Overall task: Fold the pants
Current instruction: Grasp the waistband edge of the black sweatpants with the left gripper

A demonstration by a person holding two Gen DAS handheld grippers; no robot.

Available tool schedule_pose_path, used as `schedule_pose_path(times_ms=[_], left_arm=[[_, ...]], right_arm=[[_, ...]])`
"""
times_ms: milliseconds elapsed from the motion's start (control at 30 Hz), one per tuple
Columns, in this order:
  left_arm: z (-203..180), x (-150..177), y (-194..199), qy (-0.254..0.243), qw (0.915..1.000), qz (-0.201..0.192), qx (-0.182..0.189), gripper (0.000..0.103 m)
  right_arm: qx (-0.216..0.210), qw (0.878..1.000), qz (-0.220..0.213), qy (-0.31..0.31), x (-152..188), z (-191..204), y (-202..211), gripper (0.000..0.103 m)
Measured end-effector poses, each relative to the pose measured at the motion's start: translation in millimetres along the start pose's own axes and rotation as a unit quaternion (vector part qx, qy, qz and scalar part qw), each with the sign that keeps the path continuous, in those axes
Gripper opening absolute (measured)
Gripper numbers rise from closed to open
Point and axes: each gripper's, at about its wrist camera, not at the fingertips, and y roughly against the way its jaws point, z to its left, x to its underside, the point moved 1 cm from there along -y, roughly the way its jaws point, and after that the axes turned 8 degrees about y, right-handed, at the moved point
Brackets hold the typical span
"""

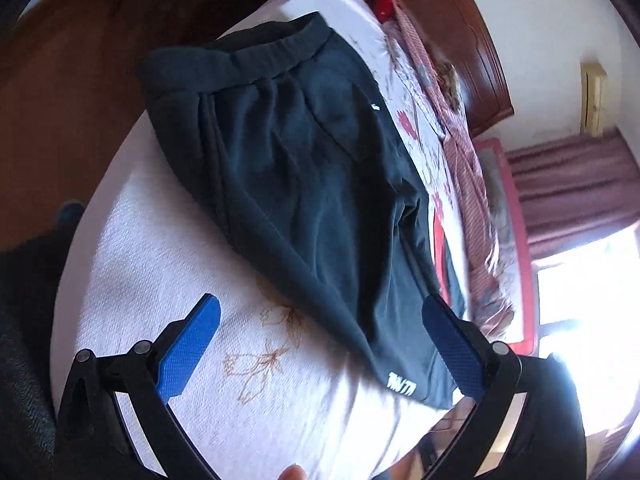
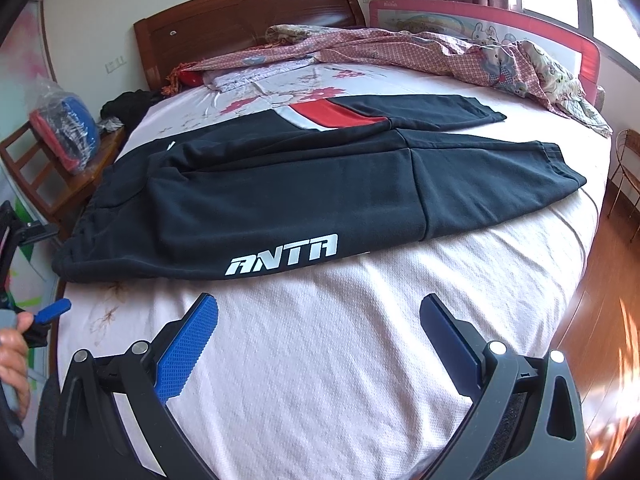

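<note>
Two dark trouser legs of the pants sprawl flat across the bed, mid-frame, apparently unfolded. Both left tongs and right tongs are spread, pinching nothing; next likely comes gripping an edge. Only the left view shows the waistband, upper centre; the right view shows both cuffs.
</note>
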Motion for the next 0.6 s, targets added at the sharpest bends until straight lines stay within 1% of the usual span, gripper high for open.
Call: schedule_pose_path(times_ms=[67,100,167,200,333,400,533,567,600], left_arm=[[11.5,-8.4,-7.8,0.049,0.9985,0.013,0.018,0.101],[20.7,-12.9,-14.3,0.086,0.9956,0.021,0.030,0.101],[28.6,-13.8,-21.3,0.123,0.9915,0.025,0.034,0.101],[30.3,-15.4,-22.7,0.139,0.9890,0.021,0.046,0.101],[24.6,-20.9,-27.9,0.150,0.9869,0.007,0.059,0.101],[23.6,-25.7,-31.4,0.156,0.9864,0.002,0.051,0.101],[22.0,-32.7,-31.9,0.171,0.9836,-0.007,0.058,0.100],[20.6,-33.5,-31.5,0.169,0.9838,-0.012,0.058,0.097],[19.3,-35.1,-32.2,0.166,0.9850,-0.017,0.046,0.086]], right_arm=[[0.001,1.000,0.002,0.001,0.3,0.4,-0.5,0.100],[0.002,1.000,0.002,0.001,0.4,0.2,-0.7,0.100],[0.002,1.000,0.001,-0.001,0.6,-0.8,-0.9,0.100],[0.003,1.000,0.002,-0.001,0.8,-0.8,-1.5,0.100],[-0.001,1.000,0.009,0.006,2.8,3.1,-5.2,0.100],[-0.006,1.000,0.006,0.011,2.9,5.8,-4.2,0.100],[-0.007,1.000,0.006,0.015,2.4,8.0,-3.0,0.100],[-0.008,1.000,0.008,0.015,2.4,7.8,-3.5,0.100],[-0.008,1.000,0.008,0.014,2.8,7.8,-4.0,0.100]])
